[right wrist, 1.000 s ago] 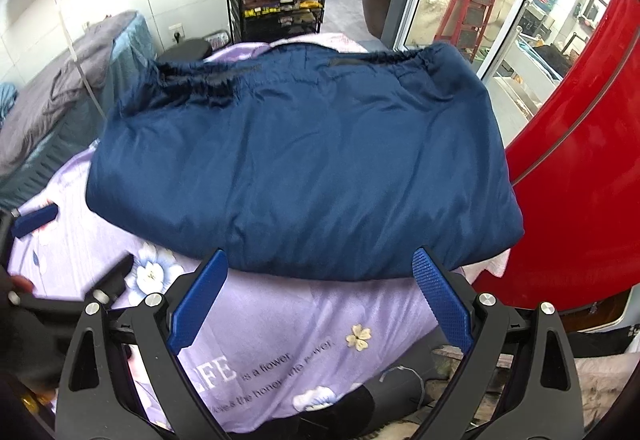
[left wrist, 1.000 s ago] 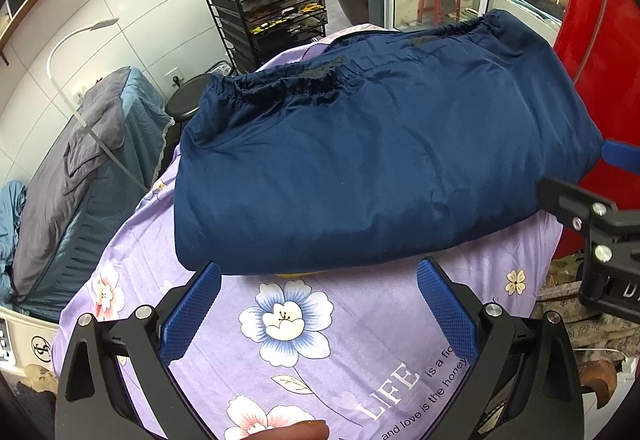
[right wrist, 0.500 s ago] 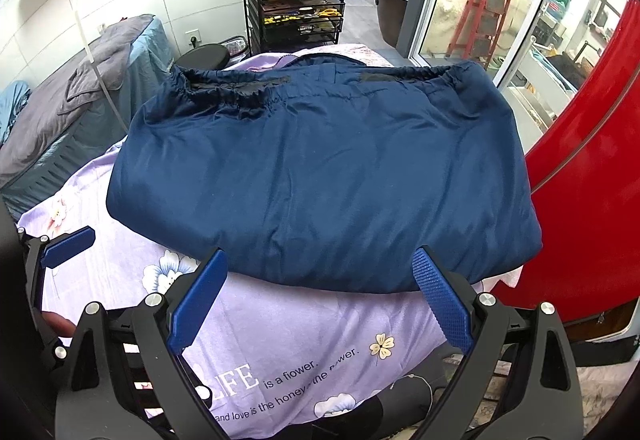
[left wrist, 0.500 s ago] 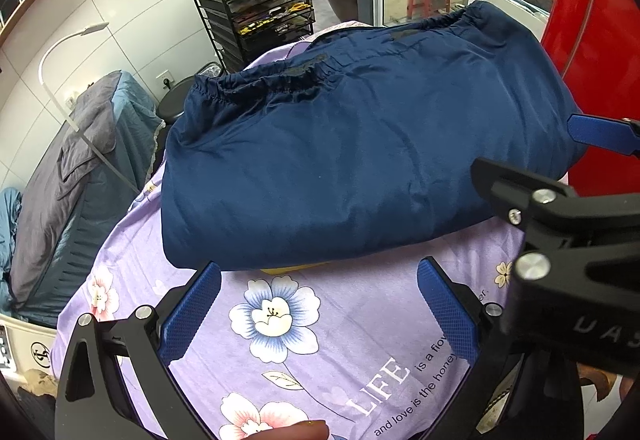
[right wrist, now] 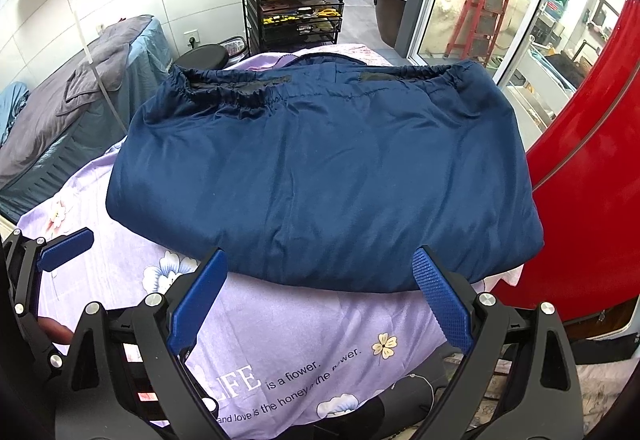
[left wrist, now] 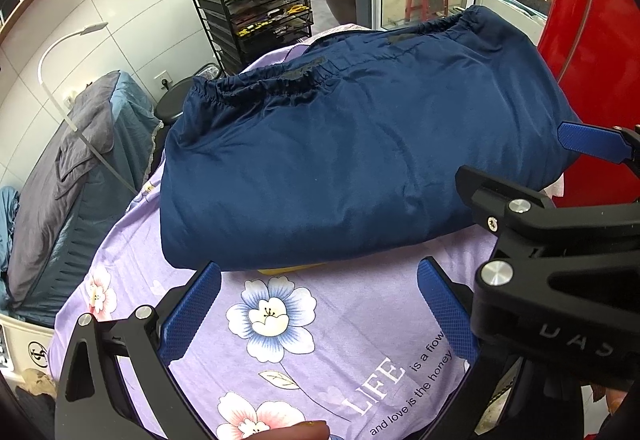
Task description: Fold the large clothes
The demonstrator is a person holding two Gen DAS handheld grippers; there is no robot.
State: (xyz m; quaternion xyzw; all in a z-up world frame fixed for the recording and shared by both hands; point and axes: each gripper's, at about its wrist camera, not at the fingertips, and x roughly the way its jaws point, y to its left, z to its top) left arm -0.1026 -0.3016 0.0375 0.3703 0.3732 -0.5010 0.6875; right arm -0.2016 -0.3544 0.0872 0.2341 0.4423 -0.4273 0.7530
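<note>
A navy blue garment [left wrist: 360, 156] lies folded into a thick rectangle on a purple flowered cloth [left wrist: 304, 344], its elastic waistband at the far edge. It also shows in the right wrist view [right wrist: 328, 184]. My left gripper [left wrist: 320, 280] is open and empty, just short of the garment's near edge. My right gripper [right wrist: 320, 264] is open and empty, its fingertips at the garment's near fold. The right gripper's body [left wrist: 560, 280] fills the right of the left wrist view. The left gripper's blue finger [right wrist: 66, 248] shows at the left of the right wrist view.
A black wire shelf cart [right wrist: 296, 8] with bottles stands behind the table. A grey and blue covered bed [left wrist: 68, 176] with a white lamp [left wrist: 60, 80] is at left. A red curved panel [right wrist: 592, 168] is at right, glass doors behind it.
Both grippers have drawn back from the garment and closer together. The right gripper now fills much more of the left wrist view. The garment has not moved.
</note>
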